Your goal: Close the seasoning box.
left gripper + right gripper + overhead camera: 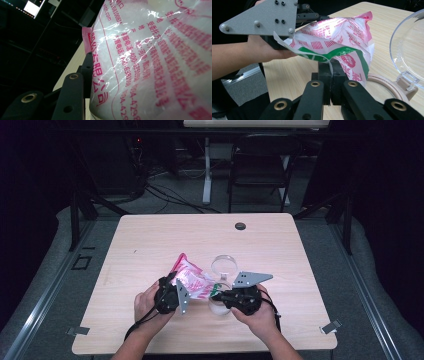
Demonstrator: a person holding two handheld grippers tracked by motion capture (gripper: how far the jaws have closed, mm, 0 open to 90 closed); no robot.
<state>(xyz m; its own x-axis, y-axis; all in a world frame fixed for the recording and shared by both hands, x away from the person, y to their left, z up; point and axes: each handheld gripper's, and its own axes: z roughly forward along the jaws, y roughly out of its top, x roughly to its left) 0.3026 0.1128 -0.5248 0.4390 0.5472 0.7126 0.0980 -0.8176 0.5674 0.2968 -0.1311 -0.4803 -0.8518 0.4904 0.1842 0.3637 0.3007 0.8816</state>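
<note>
A pink-and-white printed plastic bag (192, 280) of white grains is held above the table between both grippers. My left gripper (177, 287) is shut on its left side; in the left gripper view one black finger (87, 70) presses against the bag (155, 62), and the other is hidden behind it. My right gripper (331, 71) is shut on the bag's green-edged corner (324, 57). A clear jar (219, 304) with its hinged lid (224, 265) open stands just below the bag.
The light wooden table (150, 240) has a dark round grommet (240, 226) near its far edge. In the right gripper view the clear lid (409, 47) and the jar's beige rim (382, 83) sit close on the right. A folding chair (260, 165) stands beyond the table.
</note>
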